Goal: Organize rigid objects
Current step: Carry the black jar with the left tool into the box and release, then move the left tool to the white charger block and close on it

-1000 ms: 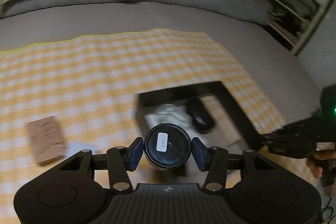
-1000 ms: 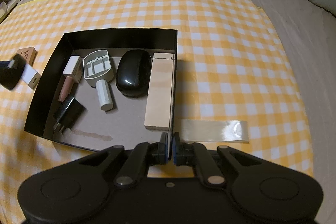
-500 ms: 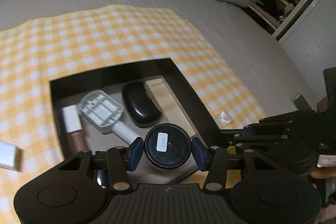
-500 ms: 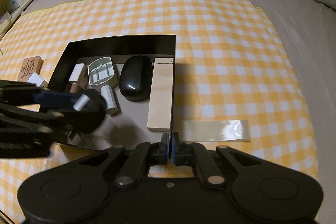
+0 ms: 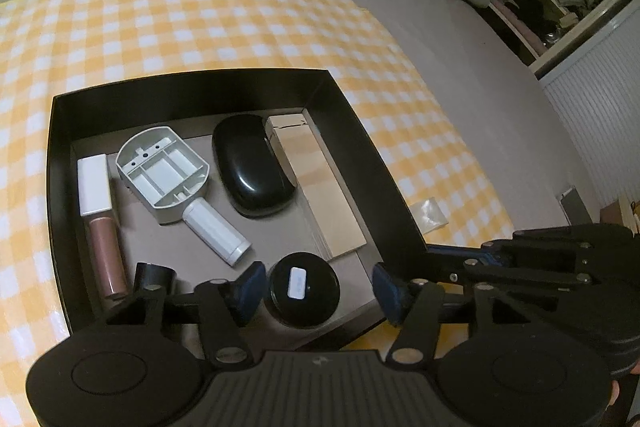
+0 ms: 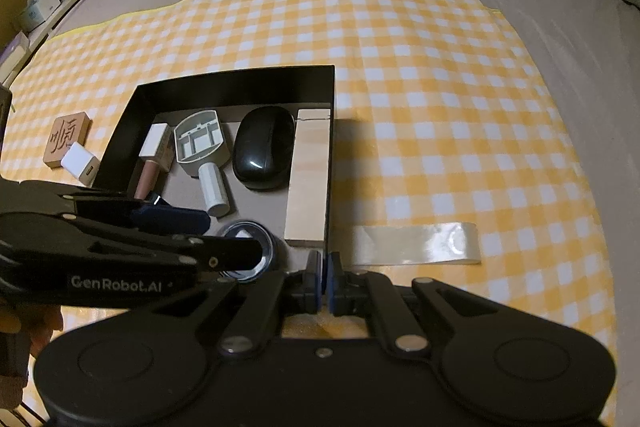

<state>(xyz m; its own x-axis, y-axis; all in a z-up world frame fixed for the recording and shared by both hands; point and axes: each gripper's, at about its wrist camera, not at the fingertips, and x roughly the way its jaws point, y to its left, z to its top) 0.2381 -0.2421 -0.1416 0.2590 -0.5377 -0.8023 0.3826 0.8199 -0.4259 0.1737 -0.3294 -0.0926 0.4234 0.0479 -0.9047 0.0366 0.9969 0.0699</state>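
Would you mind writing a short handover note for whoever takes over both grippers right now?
Left gripper: jaws open on either side of the round black jar, which sits in the near corner of the black box.
Right gripper: shut, empty, at the box's near edge.
In the box: lip gloss, grey handled part, black mouse, wooden block.
Left outside on the cloth: white charger, carved wooden tile, clear strip.
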